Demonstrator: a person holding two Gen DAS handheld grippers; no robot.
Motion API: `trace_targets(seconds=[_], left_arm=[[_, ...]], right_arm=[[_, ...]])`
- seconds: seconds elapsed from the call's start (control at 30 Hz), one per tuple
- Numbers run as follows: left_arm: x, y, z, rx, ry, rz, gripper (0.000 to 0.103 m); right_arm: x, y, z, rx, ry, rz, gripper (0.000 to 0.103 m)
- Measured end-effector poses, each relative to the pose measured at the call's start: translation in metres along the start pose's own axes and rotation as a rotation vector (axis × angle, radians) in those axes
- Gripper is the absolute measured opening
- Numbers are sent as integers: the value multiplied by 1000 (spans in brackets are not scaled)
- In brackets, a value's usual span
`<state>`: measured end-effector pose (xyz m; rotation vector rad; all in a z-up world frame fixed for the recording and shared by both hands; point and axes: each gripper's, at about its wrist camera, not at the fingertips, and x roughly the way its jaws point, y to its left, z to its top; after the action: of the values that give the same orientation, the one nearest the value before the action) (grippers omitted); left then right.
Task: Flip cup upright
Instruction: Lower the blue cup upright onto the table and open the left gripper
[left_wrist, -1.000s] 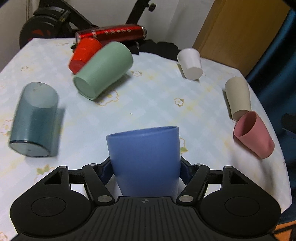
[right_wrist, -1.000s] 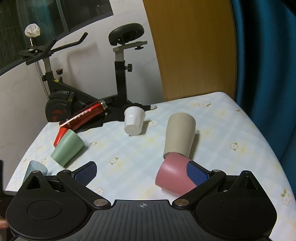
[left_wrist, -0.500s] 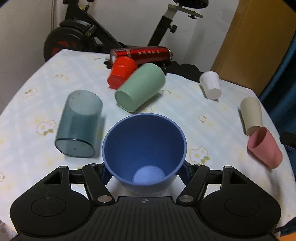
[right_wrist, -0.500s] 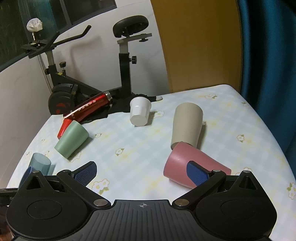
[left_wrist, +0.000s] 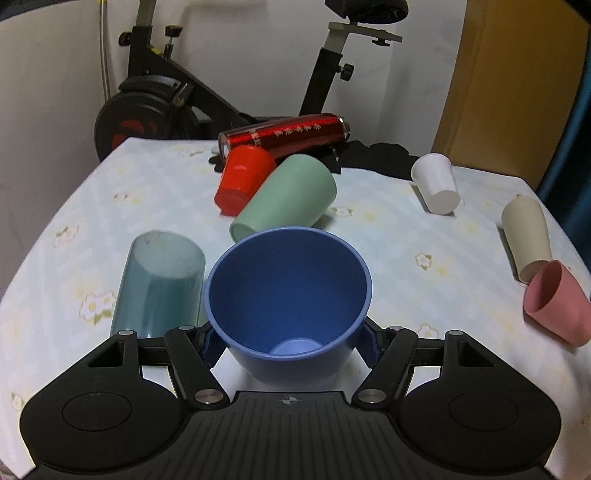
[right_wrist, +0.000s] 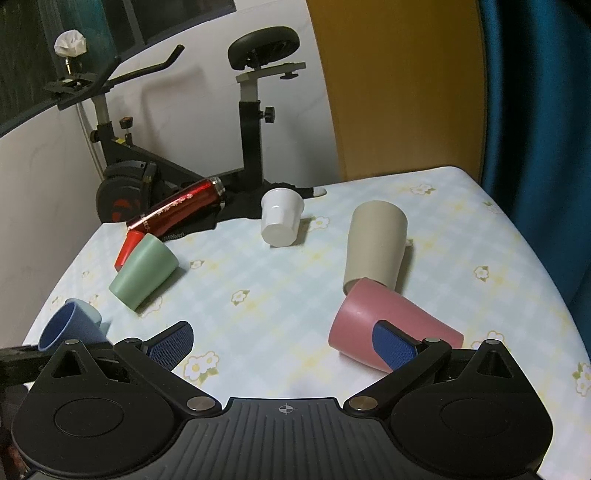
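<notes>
Left gripper (left_wrist: 290, 338) fingers clamp the blue cup (left_wrist: 288, 295), mouth up, seemingly tilted; right gripper (right_wrist: 282, 341) fingers spread wide.

White wall (right_wrist: 177, 122) behind, black exercise bike (right_wrist: 251, 110) against it, dark window (right_wrist: 44, 48) at upper left, wooden panel (right_wrist: 399, 85) to the right, blue curtain (right_wrist: 535, 110) at far right, bench (right_wrist: 295, 288) under a pale floral checked cloth, dim indoor light

Both wrist views low over table (left_wrist: 388, 229), facing exercise bike (right_wrist: 255, 110); apparently share cups.
</notes>
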<state>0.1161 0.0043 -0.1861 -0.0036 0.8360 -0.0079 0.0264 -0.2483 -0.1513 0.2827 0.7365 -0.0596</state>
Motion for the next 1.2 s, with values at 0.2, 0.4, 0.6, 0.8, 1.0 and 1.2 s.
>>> trace_targets(seconds=[0.2, 0.4, 0.6, 0.8, 1.0, 1.2], left_arm=[[10, -7, 5, 28, -13, 25, 72], [15, -7, 1, 37, 15, 28, 72], [12, -8, -1, 54, 26, 35, 72], [10, -9, -1, 63, 44, 25, 72], [8, -12, -2, 80, 68, 26, 76], [-1, -10, -2, 85, 81, 2, 82]], right_arm=[[0, -1, 0, 0, 3, -5, 103], [1, -2, 0, 3, 5, -5, 103], [1, -2, -1, 4, 6, -3, 103], [0, -2, -1, 5, 6, -5, 103], [0, -2, -1, 5, 5, -4, 103], [-1, -2, -2, 2, 4, -5, 103]])
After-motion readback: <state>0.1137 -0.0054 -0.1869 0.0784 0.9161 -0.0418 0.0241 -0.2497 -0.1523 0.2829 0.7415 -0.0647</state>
